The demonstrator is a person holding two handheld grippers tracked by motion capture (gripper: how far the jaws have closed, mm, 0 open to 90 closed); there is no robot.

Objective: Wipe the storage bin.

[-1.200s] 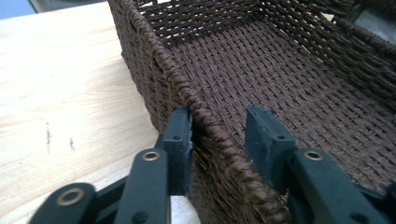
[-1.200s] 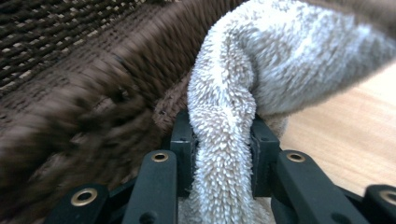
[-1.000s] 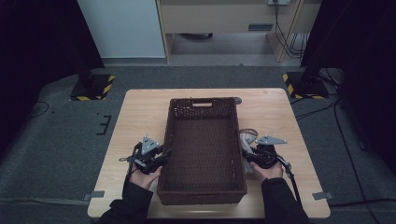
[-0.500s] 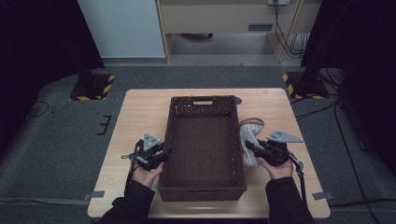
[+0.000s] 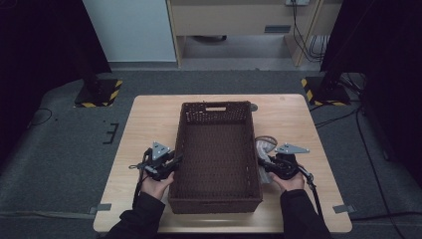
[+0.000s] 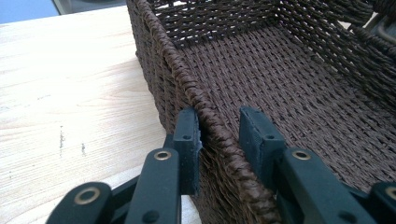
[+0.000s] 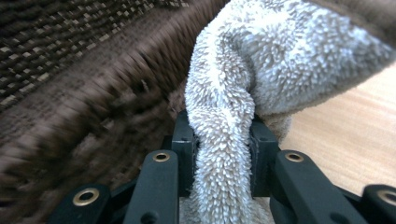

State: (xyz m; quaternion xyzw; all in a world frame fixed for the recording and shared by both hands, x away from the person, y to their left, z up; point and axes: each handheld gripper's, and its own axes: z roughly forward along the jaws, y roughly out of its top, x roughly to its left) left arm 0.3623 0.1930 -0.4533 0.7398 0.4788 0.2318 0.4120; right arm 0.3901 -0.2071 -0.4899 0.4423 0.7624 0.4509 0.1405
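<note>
- Left jaws have just been closing over the basket (image 5: 217, 154) rim; inner pad not yet touching.
- My right gripper (image 7: 222, 135) pinches the towel (image 7: 261, 65) just outside the basket's right wall, near the table's (image 5: 149, 119) right edge.
- Towel's way in is leftward, over that wall.

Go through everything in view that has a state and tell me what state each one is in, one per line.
Basket: upright on the table, nothing inside.
Towel: bunched beside the basket's right wall, pinched in a fold.
Left gripper: jaws astride the basket's left rim, just been closing, far pad not yet touching.
Right gripper: shut on the towel.
</note>
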